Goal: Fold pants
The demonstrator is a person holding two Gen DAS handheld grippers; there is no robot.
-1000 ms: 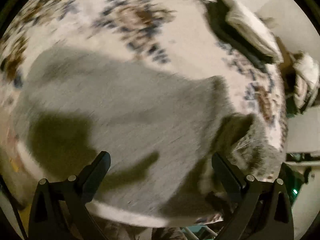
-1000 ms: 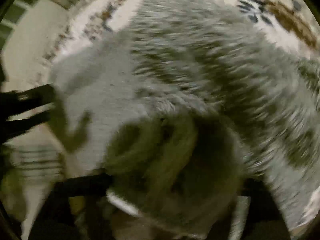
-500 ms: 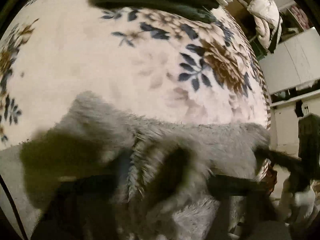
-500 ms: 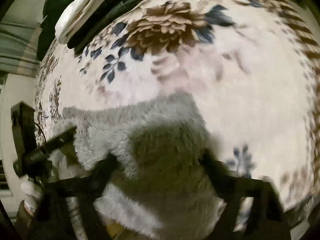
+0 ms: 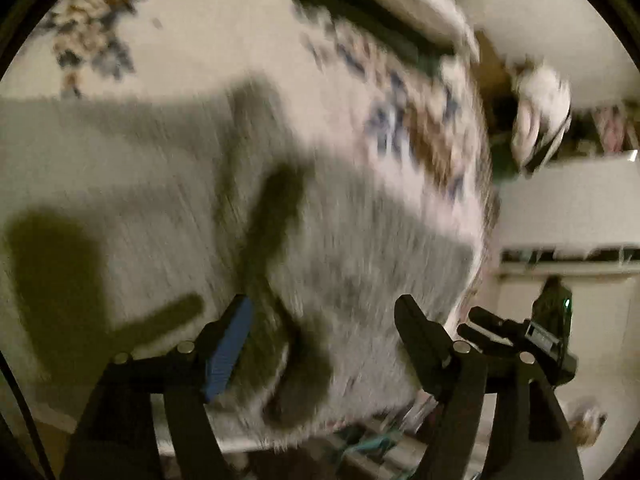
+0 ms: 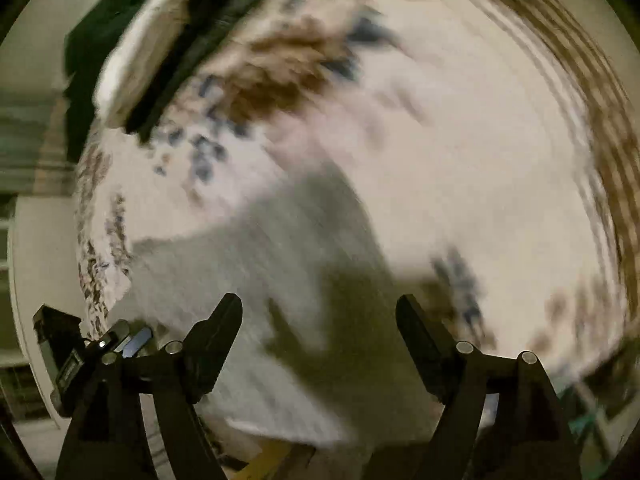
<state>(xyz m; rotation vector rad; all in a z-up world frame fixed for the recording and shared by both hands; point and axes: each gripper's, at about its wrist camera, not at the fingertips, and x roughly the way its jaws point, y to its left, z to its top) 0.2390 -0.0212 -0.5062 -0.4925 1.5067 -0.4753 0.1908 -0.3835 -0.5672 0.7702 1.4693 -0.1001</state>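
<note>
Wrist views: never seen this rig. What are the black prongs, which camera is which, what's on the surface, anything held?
No robot here. A person holds one pair of tongs in each hand, and each carries a fisheye camera looking forward along its two fingers, so the black prongs at the bottom of each picture are those fingers. One picture is from the left tongs, the other from the right tongs. Each view also catches the other tongs at its edge. Both look down at fuzzy grey pants lying on a floral spread, with folded clothes at the far end. Both pictures are blurred. Both tongs have just been opening; the fingers stand apart above the pants, with nothing held.
</note>
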